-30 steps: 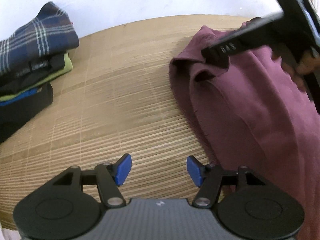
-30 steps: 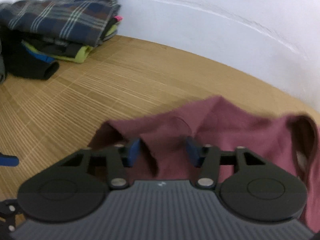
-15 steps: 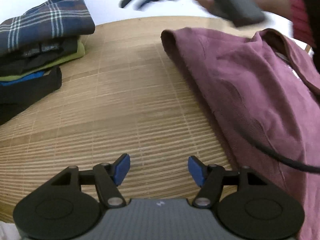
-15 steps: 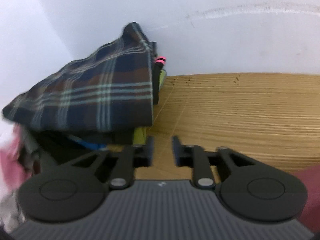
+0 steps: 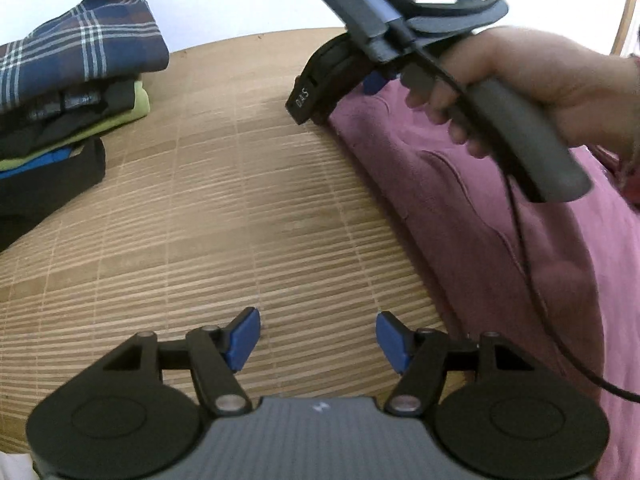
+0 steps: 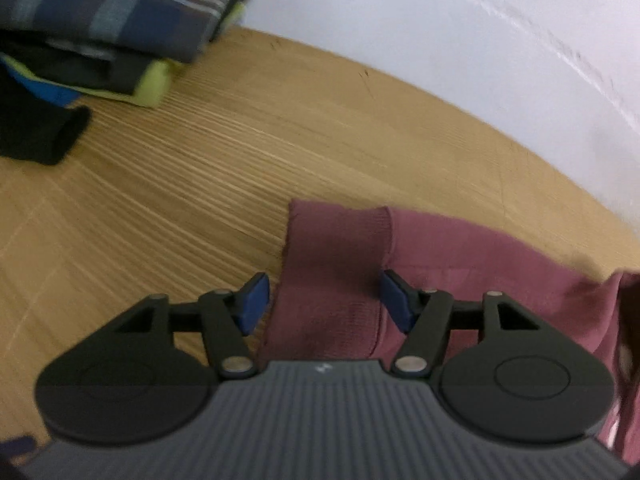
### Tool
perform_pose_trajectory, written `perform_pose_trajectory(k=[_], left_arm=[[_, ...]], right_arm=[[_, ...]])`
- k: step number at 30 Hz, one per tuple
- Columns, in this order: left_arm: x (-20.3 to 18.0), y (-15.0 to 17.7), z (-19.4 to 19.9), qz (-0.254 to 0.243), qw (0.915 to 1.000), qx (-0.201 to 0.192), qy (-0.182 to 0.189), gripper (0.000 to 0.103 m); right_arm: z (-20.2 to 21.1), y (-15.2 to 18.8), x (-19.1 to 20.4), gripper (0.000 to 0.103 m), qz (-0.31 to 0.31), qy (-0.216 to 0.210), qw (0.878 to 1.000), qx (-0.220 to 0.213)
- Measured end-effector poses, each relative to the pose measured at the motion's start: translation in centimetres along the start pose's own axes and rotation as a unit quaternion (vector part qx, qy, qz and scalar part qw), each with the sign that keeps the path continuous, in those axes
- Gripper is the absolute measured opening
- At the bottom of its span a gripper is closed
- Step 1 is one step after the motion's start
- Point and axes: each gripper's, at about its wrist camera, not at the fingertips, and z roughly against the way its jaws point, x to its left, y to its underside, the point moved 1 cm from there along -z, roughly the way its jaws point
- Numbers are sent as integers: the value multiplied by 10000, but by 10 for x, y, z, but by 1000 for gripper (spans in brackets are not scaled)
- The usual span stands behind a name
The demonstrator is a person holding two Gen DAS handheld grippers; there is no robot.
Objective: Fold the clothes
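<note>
A maroon garment (image 5: 500, 220) lies flat along the right side of the bamboo mat (image 5: 240, 220). In the left wrist view my left gripper (image 5: 318, 338) stands open over bare mat, just left of the garment's edge, with nothing between its blue pads. A hand holds my right gripper (image 5: 344, 88) at the garment's far corner. In the right wrist view my right gripper (image 6: 325, 304) has its jaws opening. The garment's ribbed cuff (image 6: 332, 248) lies between the pads, which do not press on it.
A stack of folded clothes (image 5: 80, 60), topped by a blue plaid piece, sits at the far left against the white wall (image 6: 440, 20). Bare mat lies between the stack and the maroon garment. A black cable (image 5: 528, 280) trails from the right gripper over the garment.
My right gripper let go of a fold of the maroon garment, swung toward the clothes stack and came back down at the garment's far corner, jaws wider. The left gripper stayed put.
</note>
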Motion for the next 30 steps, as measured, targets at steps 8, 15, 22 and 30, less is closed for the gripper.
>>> perform_pose_trajectory(k=[8,15,22,30], left_arm=[[15,4,-1,104,9999,-2,-53,67],[23,-2,0,118,9999,-58,-83,67],[32,-70,0,204,9954,-886,296,67],[31,-167,-79,824,9885,-723,1038,67]], right_arm=[[-25,-53,-21,5,-1411,-1204,9815,-466],[-19,-63,-11,12,-1504,-2128,9637,-589],[59,17,-69,53,-824,-582,9912,-862],[104,142,-91,56,-1682,-527,9839,-304]])
